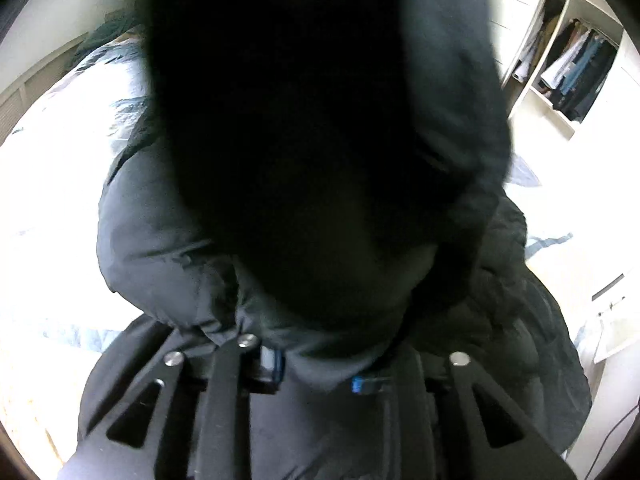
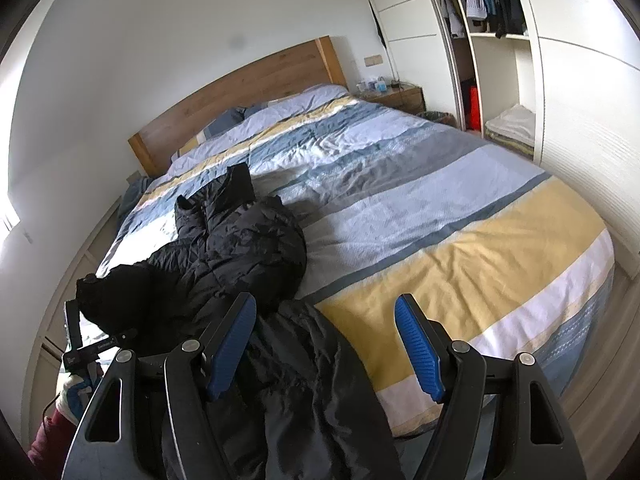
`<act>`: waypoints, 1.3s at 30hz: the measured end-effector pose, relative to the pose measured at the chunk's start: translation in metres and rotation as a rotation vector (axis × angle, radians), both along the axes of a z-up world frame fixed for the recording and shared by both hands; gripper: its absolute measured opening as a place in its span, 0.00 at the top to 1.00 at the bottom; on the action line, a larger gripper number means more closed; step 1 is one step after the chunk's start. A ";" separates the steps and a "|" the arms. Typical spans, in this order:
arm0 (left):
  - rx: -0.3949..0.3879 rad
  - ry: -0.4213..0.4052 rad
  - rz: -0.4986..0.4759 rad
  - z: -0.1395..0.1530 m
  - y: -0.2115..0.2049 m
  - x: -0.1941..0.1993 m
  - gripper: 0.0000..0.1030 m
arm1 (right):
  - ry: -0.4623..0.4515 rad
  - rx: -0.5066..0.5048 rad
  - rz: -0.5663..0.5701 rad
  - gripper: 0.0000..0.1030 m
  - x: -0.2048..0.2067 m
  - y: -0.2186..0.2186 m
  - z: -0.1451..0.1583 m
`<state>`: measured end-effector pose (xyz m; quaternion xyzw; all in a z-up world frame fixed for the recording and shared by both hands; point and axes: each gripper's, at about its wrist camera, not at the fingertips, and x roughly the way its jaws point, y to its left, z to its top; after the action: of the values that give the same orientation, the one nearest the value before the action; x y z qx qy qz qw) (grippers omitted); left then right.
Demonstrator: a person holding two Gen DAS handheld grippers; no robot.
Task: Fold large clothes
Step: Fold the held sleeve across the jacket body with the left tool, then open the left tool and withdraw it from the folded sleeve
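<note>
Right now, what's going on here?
A person with a gripper in each hand is folding a black puffy jacket on a striped bed. The left gripper is clamped on a bunch of the jacket, lifted so close that it fills that camera's view. The right gripper hangs over the jacket's near end with its jaws wide apart, holding nothing. The jacket is still crumpled, not folded.

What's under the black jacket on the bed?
The striped duvet shows all around the black jacket, so it lies on that. Anything else beneath it is covered; one part hangs over the bed's near edge.
</note>
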<state>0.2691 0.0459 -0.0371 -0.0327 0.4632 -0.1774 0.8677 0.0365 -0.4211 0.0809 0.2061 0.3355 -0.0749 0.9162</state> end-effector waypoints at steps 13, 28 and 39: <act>0.026 -0.024 -0.092 0.023 0.027 -0.035 0.76 | 0.043 0.005 0.131 0.30 0.028 0.038 -0.013; 0.040 -0.067 0.048 0.058 0.087 0.037 0.75 | 0.051 -0.085 0.568 0.30 0.150 0.209 -0.003; 0.024 0.016 0.111 0.009 0.105 0.087 0.75 | 0.121 -0.137 0.821 0.30 0.224 0.312 -0.050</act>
<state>0.3559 0.1512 -0.0281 -0.0495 0.4697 -0.1229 0.8728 0.2607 -0.1091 0.0314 -0.0108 0.4372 0.2625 0.8601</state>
